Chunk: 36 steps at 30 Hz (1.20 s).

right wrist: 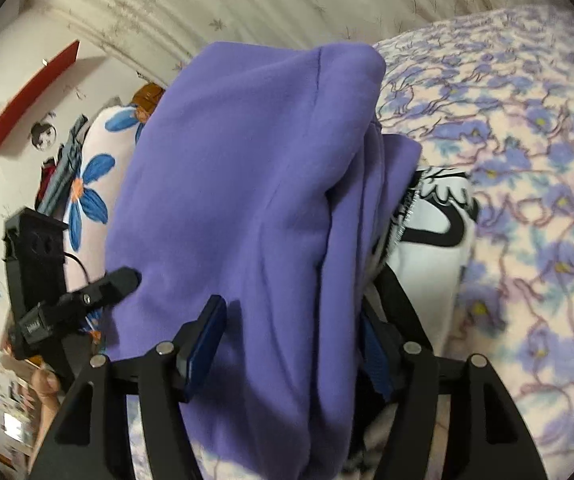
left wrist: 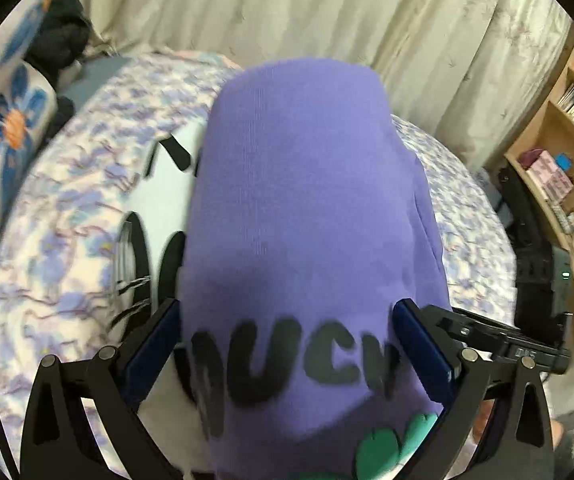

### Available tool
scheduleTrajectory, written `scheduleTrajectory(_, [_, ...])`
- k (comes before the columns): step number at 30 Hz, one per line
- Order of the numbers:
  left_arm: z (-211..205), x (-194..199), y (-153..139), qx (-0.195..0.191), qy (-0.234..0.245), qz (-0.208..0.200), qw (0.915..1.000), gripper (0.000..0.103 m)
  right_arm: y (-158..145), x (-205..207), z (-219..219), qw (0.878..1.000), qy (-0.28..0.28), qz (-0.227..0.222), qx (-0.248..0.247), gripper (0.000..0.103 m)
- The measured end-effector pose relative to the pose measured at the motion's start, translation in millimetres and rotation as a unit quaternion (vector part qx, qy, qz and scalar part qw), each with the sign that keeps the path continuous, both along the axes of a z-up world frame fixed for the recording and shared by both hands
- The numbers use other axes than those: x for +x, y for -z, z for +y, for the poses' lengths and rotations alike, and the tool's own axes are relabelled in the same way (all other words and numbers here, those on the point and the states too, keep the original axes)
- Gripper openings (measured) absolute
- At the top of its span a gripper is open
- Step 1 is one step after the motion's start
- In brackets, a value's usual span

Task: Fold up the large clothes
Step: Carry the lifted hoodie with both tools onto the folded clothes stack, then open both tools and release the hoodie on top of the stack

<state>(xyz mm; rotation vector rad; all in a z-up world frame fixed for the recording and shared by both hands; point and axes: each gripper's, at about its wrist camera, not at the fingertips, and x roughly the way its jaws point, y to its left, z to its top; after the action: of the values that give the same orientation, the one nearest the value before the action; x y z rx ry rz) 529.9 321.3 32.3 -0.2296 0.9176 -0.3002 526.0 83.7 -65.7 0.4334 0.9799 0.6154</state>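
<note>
**Purple garment draped between both claws above the bed**

In the left wrist view, the left claw [left wrist: 287,336] stands wide, its two blue pads at 9 and 3 o'clock of a thick fold of the purple garment [left wrist: 299,208]. The cloth fills the gap and bears black letters and a green patch near the bottom edge. The picture is blurred, so I cannot tell whether the pads press on the cloth or only flank it.

In the right wrist view, the right claw [right wrist: 291,340] is also spread wide, with the same purple garment [right wrist: 239,200] bunched between its fingers. The left pad stands free of the cloth, with a shadowed gap beside it; the right pad is partly hidden behind the folds.

At 3 o'clock of the purple cloth lies a white part with black print [right wrist: 439,232], resting on the bed [right wrist: 527,160] with its flowered blue cover. A pale curtain [left wrist: 287,8] hangs at 12 o'clock, and a wooden bookshelf [left wrist: 567,128] stands at 3 o'clock in the left view.
</note>
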Motion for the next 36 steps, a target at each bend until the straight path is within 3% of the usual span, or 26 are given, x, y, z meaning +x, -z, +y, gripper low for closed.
scheduleTrajectory(7, [-16, -41, -28, 0.105, -0.019, -0.048, 0.9931, 0.103, -23, -30, -7, 0.998, 0.014, -0.048, -0.032, 0.064])
scheduleTrajectory(16, [-54, -89, -45, 0.187, -0.049, -0.123, 0.9734, 0.103, -58, -60, 13, 0.984, 0.016, -0.142, -0.103, 0.064])
scheduleTrajectory(19, [-66, -98, -43, 0.243, -0.109, -0.146, 0.9526, 0.101, -53, -59, 24, 0.982, 0.002, -0.138, -0.125, 0.046])
scheduleTrajectory(21, [-69, -91, -30, 0.266, -0.110, -0.132, 0.9485, 0.089, -43, -57, 32, 0.981, -0.012, -0.123, -0.152, 0.028])
scheduleTrajectory(25, [-64, -84, -13, 0.256, -0.102, -0.117, 0.9541, 0.086, -21, -54, 37, 0.969, -0.013, -0.113, -0.220, 0.017])
scheduleTrajectory(29, [-59, -82, -14, 0.235, -0.109, -0.105, 0.9603, 0.086, -18, -56, 27, 0.968, -0.012, -0.109, -0.224, 0.015])
scheduleTrajectory(36, [-65, -99, -20, 0.243, -0.129, -0.100, 0.9562, 0.086, -33, -79, 16, 0.971, -0.011, -0.099, -0.218, 0.015])
